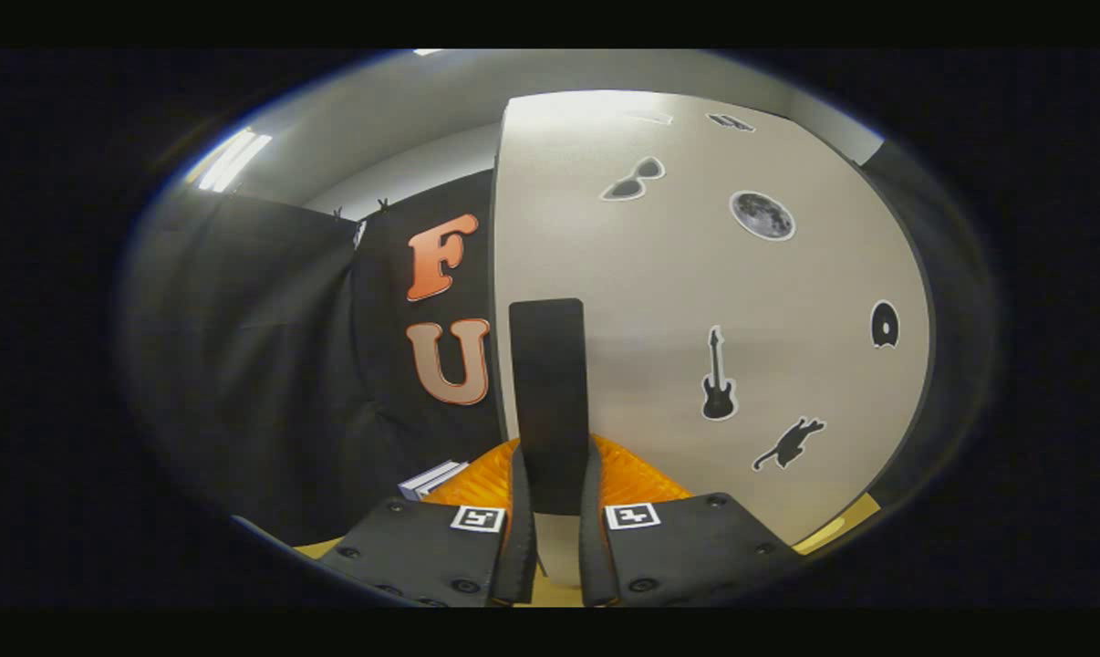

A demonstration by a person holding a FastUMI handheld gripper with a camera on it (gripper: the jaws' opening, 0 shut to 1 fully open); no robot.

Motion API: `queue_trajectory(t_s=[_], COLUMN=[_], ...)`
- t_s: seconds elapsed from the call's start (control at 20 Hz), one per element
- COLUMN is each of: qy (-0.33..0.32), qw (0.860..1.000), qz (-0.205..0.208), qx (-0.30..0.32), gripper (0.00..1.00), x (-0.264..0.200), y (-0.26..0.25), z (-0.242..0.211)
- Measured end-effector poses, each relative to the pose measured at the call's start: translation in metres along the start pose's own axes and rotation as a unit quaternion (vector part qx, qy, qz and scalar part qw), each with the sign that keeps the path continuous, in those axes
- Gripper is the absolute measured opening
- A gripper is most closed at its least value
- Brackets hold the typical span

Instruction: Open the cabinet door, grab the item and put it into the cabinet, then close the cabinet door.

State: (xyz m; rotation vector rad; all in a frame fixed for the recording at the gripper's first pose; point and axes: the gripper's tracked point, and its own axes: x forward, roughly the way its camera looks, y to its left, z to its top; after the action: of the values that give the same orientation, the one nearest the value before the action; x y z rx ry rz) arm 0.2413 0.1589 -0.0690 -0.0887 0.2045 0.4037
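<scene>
A pale cabinet door (696, 301) with black stickers (a guitar, a cat, a moon, sunglasses) stands close in front of me. A tall black handle (547, 383) runs upright near the door's left edge. My gripper (557, 461) is shut on the lower part of this handle, one finger on each side of it. The door's left edge (497, 274) stands out against the black cloth behind it. I cannot tell how far the door is swung. The cabinet's inside is hidden behind the door.
Black cloth hangs left of the door. A small white flat object (431, 478) lies low down, just left of the fingers. A yellow surface (846, 527) shows under the door's lower right corner. Ceiling lights (233, 161) glow above.
</scene>
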Motion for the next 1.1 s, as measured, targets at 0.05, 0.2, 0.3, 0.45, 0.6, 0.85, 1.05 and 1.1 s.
queue_trajectory(t_s=[0.05, 0.2, 0.3, 0.45, 0.6, 0.85, 1.05, 1.1], qy=[0.000, 0.000, 0.003, 0.011, 0.014, 0.019, 0.014, 0.013], qw=[1.000, 1.000, 1.000, 1.000, 1.000, 0.999, 0.999, 0.999], qz=[0.001, 0.009, 0.016, 0.020, 0.023, 0.027, 0.024, 0.021], qx=[-0.005, -0.012, -0.008, -0.007, -0.009, -0.001, 0.017, 0.025], gripper=[0.28, 0.27, 0.27, 0.27, 0.27, 0.26, 0.26, 0.26], x=[-0.015, -0.059, -0.087, -0.123, -0.153, -0.182, -0.207, -0.213], y=[0.000, -0.002, -0.004, -0.014, -0.023, -0.037, -0.050, -0.054], z=[-0.001, 0.001, 0.002, 0.001, 0.003, 0.004, 0.012, 0.014])
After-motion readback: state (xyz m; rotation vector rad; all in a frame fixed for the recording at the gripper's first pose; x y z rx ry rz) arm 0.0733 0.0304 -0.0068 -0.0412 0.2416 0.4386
